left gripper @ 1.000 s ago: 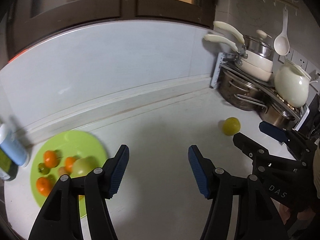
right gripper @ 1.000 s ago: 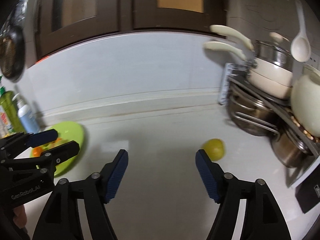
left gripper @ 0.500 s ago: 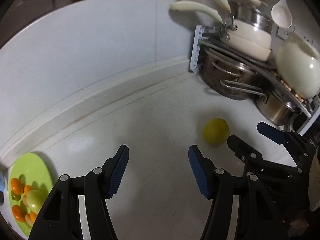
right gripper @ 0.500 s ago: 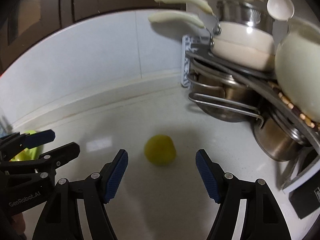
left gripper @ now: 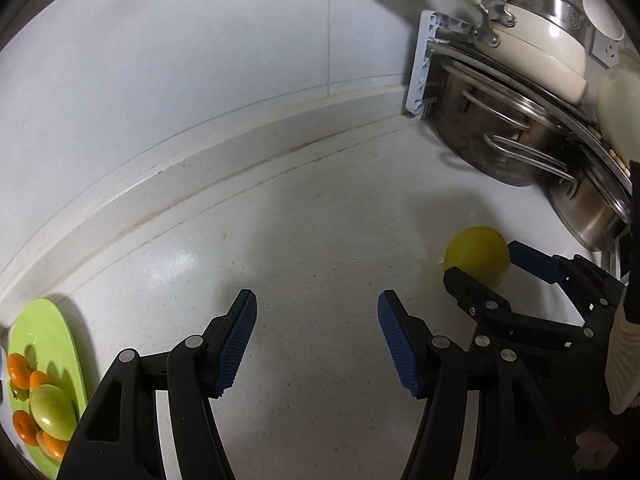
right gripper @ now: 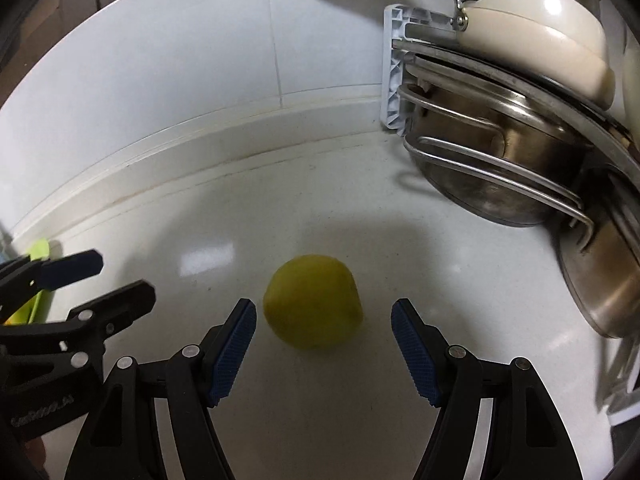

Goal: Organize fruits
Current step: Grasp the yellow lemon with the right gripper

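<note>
Blurred, unreadable lettering is seen on the left gripper (right gripper: 100,280), parted like the right gripper (right gripper: 324,332) framing the yellow fruit (right gripper: 312,304).

Both fisheye views look steeply down along their own fingers at the white countertop (left gripper: 304,240), facing its back edge and the wall. The right wrist view sits close over the yellow fruit (right gripper: 312,304). The 2 views share that fruit (left gripper: 478,254) and the pot rack (right gripper: 396,68) at the right.

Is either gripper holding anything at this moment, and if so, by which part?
Nothing is held. The right gripper is open around the yellow fruit without touching it; the left gripper is open and empty.
</note>
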`<control>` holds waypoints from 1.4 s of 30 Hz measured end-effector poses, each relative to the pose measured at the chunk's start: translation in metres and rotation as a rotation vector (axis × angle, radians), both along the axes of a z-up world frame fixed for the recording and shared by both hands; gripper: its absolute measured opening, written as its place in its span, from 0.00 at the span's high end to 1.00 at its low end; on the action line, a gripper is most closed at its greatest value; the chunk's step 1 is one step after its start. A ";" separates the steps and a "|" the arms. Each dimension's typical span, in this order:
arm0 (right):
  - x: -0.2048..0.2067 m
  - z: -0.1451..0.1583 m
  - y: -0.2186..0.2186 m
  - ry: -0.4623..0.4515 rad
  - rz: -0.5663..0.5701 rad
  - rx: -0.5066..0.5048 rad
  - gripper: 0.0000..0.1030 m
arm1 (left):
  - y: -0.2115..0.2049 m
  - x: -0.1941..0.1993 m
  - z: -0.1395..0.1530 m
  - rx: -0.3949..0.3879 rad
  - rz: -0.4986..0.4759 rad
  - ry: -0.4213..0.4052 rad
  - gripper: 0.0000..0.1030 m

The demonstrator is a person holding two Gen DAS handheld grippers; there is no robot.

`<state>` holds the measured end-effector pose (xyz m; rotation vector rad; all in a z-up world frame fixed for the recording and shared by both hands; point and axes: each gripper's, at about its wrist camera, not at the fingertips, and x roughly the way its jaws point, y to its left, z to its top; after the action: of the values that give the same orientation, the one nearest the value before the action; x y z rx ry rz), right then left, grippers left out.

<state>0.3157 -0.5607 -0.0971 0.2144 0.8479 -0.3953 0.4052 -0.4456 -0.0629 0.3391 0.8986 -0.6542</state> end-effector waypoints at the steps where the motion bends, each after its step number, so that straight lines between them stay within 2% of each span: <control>1: 0.002 -0.001 -0.001 0.002 0.002 0.004 0.32 | -0.001 0.000 -0.001 0.001 0.002 0.001 0.40; 2: 0.003 -0.003 -0.001 0.005 0.004 0.009 0.32 | -0.001 0.001 -0.002 0.003 0.004 -0.001 0.40; 4: 0.005 -0.004 -0.002 -0.001 0.011 0.022 0.45 | 0.001 0.000 -0.003 0.004 0.005 -0.001 0.40; 6: 0.006 -0.004 0.000 0.000 0.024 0.031 0.49 | 0.001 0.001 -0.003 0.006 0.008 -0.003 0.40; 16: 0.004 0.005 0.010 -0.017 0.035 0.007 0.49 | 0.012 -0.006 0.005 0.001 0.016 -0.030 0.40; 24: 0.002 0.033 0.034 -0.070 0.083 0.002 0.49 | 0.048 -0.020 0.037 -0.050 0.079 -0.086 0.40; 29: 0.004 0.054 0.064 -0.117 0.153 0.005 0.49 | 0.085 -0.028 0.056 -0.080 0.166 -0.104 0.40; 42: 0.018 0.081 0.144 -0.172 0.290 0.029 0.49 | 0.189 -0.038 0.071 -0.115 0.402 -0.131 0.39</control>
<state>0.3335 -0.4171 -0.0157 0.1475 0.7024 -0.0915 0.3676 -0.2568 0.0083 0.0903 0.7702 -0.3061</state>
